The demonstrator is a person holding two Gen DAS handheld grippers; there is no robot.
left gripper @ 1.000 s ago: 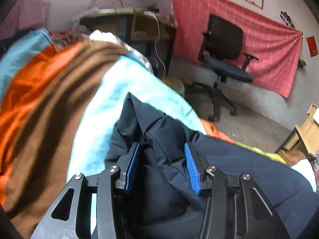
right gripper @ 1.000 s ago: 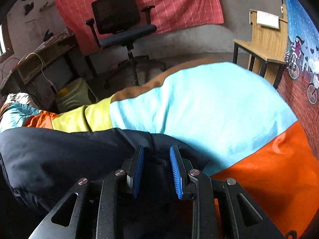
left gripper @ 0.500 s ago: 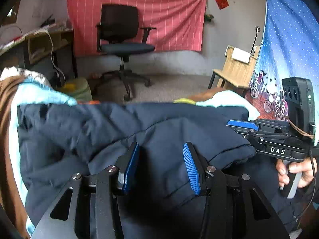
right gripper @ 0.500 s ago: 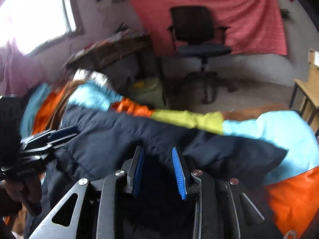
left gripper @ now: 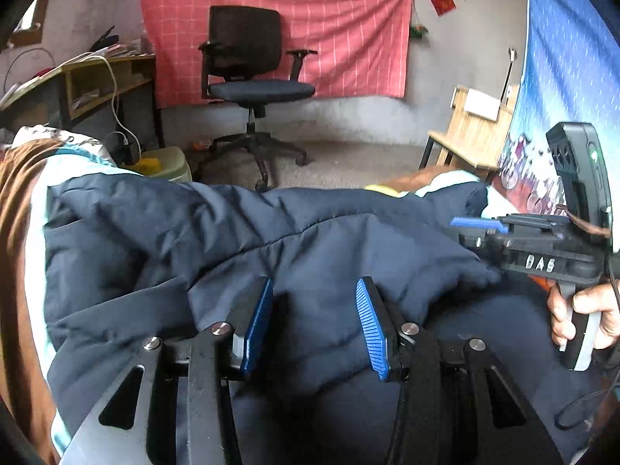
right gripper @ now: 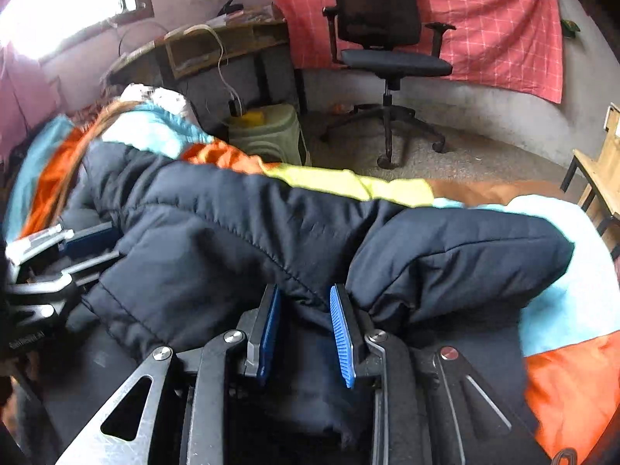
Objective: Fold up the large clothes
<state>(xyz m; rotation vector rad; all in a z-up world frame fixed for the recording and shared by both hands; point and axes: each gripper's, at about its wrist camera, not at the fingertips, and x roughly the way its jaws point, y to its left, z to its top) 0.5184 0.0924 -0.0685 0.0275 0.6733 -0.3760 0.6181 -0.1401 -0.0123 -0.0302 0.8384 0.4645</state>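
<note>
A dark navy padded jacket (left gripper: 271, 232) lies across a bedspread (right gripper: 562, 302) of light blue, orange, yellow and brown blocks. My left gripper (left gripper: 314, 286) is shut on a thick fold of the jacket, which bulges between its blue pads. My right gripper (right gripper: 304, 294) pinches a bunched seam of the jacket (right gripper: 232, 232), and its jaws are closing on the cloth. In the left wrist view the right gripper (left gripper: 480, 228) reaches in from the right edge, held by a hand (left gripper: 589, 310). The left gripper (right gripper: 77, 244) shows at the left edge of the right wrist view.
Beyond the bed stand a black office chair (left gripper: 248, 77), a cluttered desk (left gripper: 97, 81) with a white cable, a pale green stool (right gripper: 267, 131) and a wooden stand (left gripper: 469, 131). A red cloth (left gripper: 310, 31) hangs on the back wall, a blue poster (left gripper: 562, 97) at the right.
Both grippers rolled and swung across the bed with the jacket still in them. The jacket's fold now lies spread between them. Each gripper has come into the other's view.
</note>
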